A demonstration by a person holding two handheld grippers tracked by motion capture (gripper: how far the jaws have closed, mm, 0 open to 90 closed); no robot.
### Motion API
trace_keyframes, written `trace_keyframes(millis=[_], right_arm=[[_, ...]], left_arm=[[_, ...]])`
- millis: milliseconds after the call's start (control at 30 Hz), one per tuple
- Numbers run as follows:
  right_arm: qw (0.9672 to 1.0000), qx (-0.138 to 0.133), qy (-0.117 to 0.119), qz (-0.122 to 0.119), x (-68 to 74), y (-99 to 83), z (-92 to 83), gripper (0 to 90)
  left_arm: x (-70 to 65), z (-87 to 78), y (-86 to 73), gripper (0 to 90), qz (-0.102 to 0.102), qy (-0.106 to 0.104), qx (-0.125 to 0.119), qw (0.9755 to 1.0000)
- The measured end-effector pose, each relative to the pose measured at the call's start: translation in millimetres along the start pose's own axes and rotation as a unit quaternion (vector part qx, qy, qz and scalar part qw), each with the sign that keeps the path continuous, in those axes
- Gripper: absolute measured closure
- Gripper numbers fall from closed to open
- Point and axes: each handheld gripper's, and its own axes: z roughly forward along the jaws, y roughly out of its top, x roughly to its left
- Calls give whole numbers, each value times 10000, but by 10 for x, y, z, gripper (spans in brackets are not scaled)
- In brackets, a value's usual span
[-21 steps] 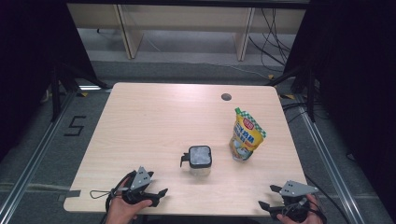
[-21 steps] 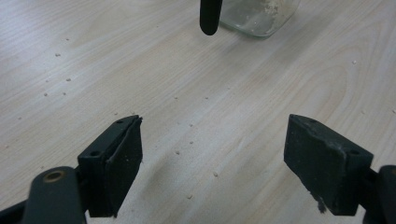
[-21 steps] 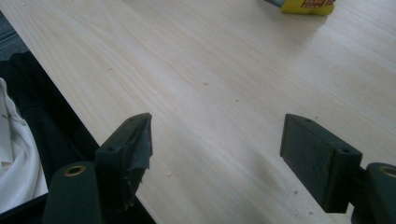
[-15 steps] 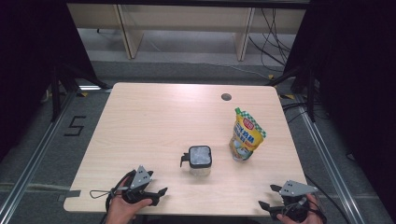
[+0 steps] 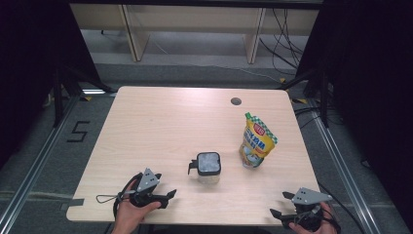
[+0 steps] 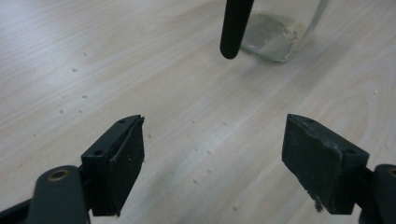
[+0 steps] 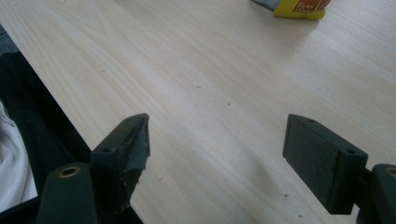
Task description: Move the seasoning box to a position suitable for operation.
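Two grippers are held wide apart and empty at the near edge of a pale wooden table: left gripper, right gripper. Between them, farther in, a lidded glass jar stands beside a yellow pouch. Grey floor and black curtains surround it.

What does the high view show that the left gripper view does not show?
The high view alone gives the whole scene: the yellow pouch standing upright to the right of the glass jar, the jar's top, the small hole near the table's far edge, and both hand-held grippers, left and right, resting near the near edge. The left gripper view alone gives the close detail: the gap between its own open jaws with bare wood between them, crumbs on the table, and pale residue in the jar's bottom. Both show the jar, its black handle and the wooden table.
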Motion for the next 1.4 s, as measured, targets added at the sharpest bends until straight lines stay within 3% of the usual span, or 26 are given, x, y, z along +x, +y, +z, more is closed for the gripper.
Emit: trace_keyframes(millis=[33,67,100,133,200,233,267,333,367,500,600,633,733,767,933,1033,1067,1133,1200,1233,1267,1367,1400], right_arm=[[10000,11,19,8,2,1,3,237],[10000,-1,41,19,7,3,5,237],[10000,1,53,5,15,11,5,238],[10000,7,52,-4,18,16,4,238],[10000,-28,42,-55,14,18,9,238],[10000,-42,52,-40,18,20,9,238],[10000,-46,51,-40,18,21,10,239],[10000,-29,68,-35,17,20,15,240],[9999,3,73,95,40,16,11,240],[9999,-72,23,-79,16,21,2,240],[10000,-24,40,1,33,15,2,240],[9999,-44,22,-94,15,17,9,240],[10000,-15,64,-15,40,19,20,244],[9999,-24,52,-95,25,23,24,244],[9999,-5,62,-117,24,27,30,245],[9999,-50,46,-103,23,25,17,245],[9999,-67,45,-118,20,23,14,245],[9999,-73,45,-117,18,22,10,245],[9999,-52,75,-86,23,23,14,246],[9999,-45,71,-112,23,25,16,246],[9998,-64,87,-155,23,29,20,246],[9998,-72,100,-163,35,35,17,247],[9997,-86,101,-190,31,36,17,247]], left_arm=[[18,14,19,207,86,-24,-35,10000],[14,45,27,207,-99,-26,-131,9999],[43,58,48,228,-37,-28,-143,9999],[45,94,63,243,-171,-35,-243,9996],[67,143,113,269,-18,-15,-307,9995],[47,172,134,308,-87,2,-323,9994],[59,202,170,340,158,-3,-325,9993],[49,250,204,402,199,-74,-396,9990],[42,270,224,428,237,-118,-437,9987],[10,290,263,492,454,-247,-453,9976],[8,287,272,519,518,-290,-563,9966],[-2,289,268,527,443,-295,-572,9969],[-15,294,271,537,484,-331,-643,9962],[-13,303,284,543,521,-340,-668,9958],[-35,440,369,570,536,-369,-608,9960],[-40,506,395,584,642,-336,-554,9958],[-22,516,406,587,802,-305,-515,9950],[-27,543,408,590,645,-324,-534,9960],[-32,573,420,597,663,-344,-539,9957],[-64,615,422,608,473,-410,-703,9956],[-63,631,435,618,556,-438,-702,9950],[-96,673,469,695,511,-521,-759,9944],[-82,665,479,742,723,-483,-656,9941]])
